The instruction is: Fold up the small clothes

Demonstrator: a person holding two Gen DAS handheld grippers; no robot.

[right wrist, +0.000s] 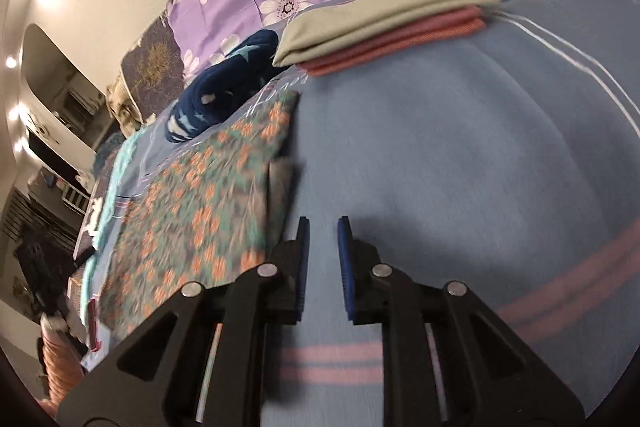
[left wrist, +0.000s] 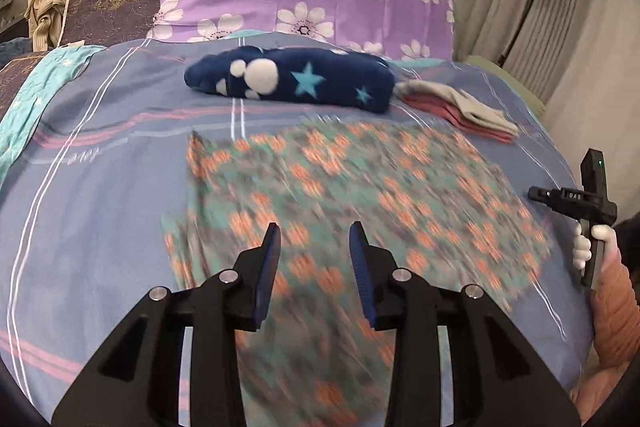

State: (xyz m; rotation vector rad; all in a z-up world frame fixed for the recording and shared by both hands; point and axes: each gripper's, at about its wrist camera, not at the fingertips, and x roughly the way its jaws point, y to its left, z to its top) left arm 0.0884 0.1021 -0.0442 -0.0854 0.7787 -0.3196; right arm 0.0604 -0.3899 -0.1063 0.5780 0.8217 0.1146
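A floral garment (left wrist: 340, 195) lies flat on the bed (left wrist: 100, 187). The left hand-held gripper (left wrist: 314, 247) hovers over its near edge, open and empty. The right hand-held gripper (right wrist: 322, 243), partly open and empty, sits beside it. Best grip both near corners evenly before folding.

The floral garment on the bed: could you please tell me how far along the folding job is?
Done: a folded stack, beige over pink pieces, sits on the blue bedspread beside a dark blue starred fleece. In hand: nothing; the left tool hangs open above the floral garment, and the right tool is open over bare bedspread beside it. Left: the floral garment lies spread out, with folds to make and stacking.
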